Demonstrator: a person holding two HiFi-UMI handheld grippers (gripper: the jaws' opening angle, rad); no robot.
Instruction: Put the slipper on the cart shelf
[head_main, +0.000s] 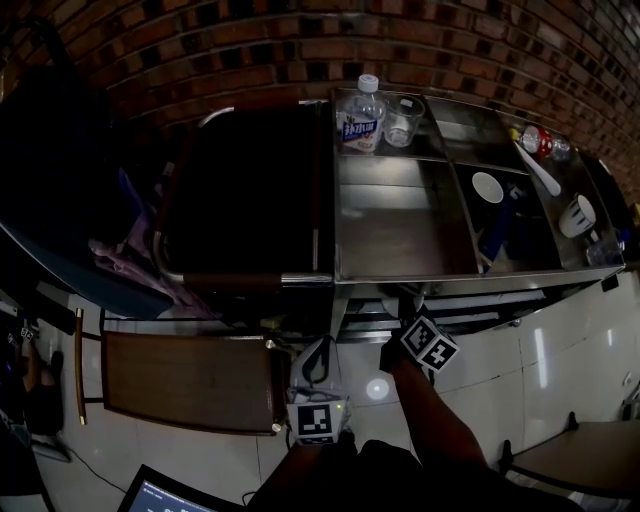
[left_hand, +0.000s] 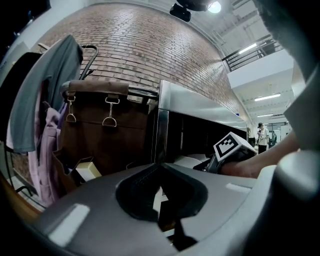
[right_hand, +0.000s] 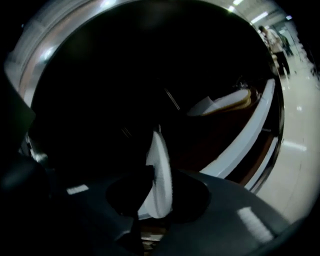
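White slipper (right_hand: 160, 150), edge-on, clamped between jaws of right gripper (right_hand: 156, 172)

It's dim down here. A ceiling lamp (left_hand: 215, 6) glares overhead, the floor tiles (head_main: 378, 388) throw back a bright spot, the cart shelf (right_hand: 125, 75) is black shadow, and edges bow.

Nothing really legible here. The water bottle (head_main: 361, 120) on the cart top (head_main: 400, 235), well beyond both pairs of jaws, has a blue label (head_main: 360, 129) — print's too small to read.
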